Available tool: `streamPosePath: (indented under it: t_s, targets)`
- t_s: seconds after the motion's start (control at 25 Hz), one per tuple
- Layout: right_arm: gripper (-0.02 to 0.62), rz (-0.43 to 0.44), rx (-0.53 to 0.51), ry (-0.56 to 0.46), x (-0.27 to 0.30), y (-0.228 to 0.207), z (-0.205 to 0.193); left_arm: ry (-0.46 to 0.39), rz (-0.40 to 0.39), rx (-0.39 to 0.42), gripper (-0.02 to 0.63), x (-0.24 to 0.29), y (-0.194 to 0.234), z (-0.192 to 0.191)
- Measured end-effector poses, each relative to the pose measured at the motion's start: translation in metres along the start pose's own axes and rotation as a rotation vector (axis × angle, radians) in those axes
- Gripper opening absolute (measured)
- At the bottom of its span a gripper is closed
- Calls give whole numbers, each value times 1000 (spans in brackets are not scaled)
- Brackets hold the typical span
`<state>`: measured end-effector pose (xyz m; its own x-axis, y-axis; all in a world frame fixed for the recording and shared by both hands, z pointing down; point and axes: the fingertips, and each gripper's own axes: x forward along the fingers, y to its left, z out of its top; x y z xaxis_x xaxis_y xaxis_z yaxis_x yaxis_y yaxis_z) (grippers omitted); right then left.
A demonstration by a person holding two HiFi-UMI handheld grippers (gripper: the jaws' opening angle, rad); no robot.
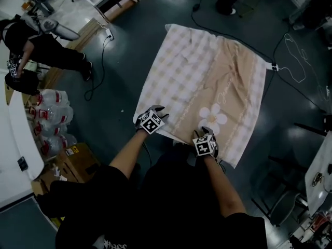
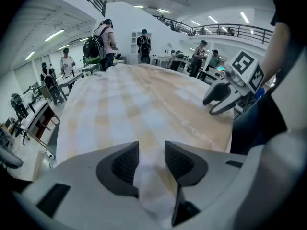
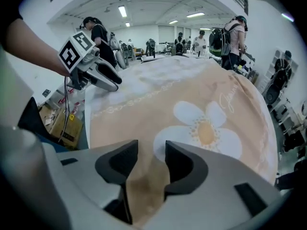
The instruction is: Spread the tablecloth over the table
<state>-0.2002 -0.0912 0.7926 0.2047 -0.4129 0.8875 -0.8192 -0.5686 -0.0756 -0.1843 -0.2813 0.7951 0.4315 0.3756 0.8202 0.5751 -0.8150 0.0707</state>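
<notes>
Looking steeply down, the head view shows the left tool (image 1: 157, 111) and right tool (image 1: 206, 133) at the near edge of the tablecloth (image 1: 207, 71). It lies spread flat over the tabletop and hides it. The tablecloth is cream check on its left part and plain beige on its right, with a white flower (image 1: 213, 115) near the right tool.

Left gripper view: the jaws stand wide apart, and a checked fold of the tablecloth (image 2: 139, 104) lies loose between them, not pinched. The right tool (image 2: 218, 97) is at the beige edge.

Right gripper view: the jaws are likewise wide apart, with the beige hem between them unpressed. The flower (image 3: 206, 128) lies just beyond.
</notes>
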Motion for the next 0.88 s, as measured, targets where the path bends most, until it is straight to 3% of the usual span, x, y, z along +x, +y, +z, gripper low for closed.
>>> streamPosePath:
  t_s: [0.08,0.16,0.32,0.48,0.68,0.76,0.84,0.88]
  targets:
    - [168,-14,-6,-11,-1,1,2,-9,-13,-8,154,0,3,-6]
    - [131,-17,8,-18,-2,0,7,-15,-36,-27,64,-3,7,-8]
    - [27,-38,-43,5,-6,-2,9,-35,-67,-46,43,-11,5,-2]
    - [20,-28,-119,29,-14,-2,4,-78,-44,-147,43,-15,1,-3]
    - [18,-12,-51,48,-29,-16,-11,-91,14,-205,21,-23,-30,-4]
    - [18,-9,-26,51,-33,-25,-17,-130,15,-349,17,-24,-41,-4]
    - [20,1,-12,38,-31,-27,-9,-179,-27,-551,17,-31,-41,-8]
    - [20,11,8,30,-31,-26,-4,-187,-51,-607,17,-36,-40,-10]
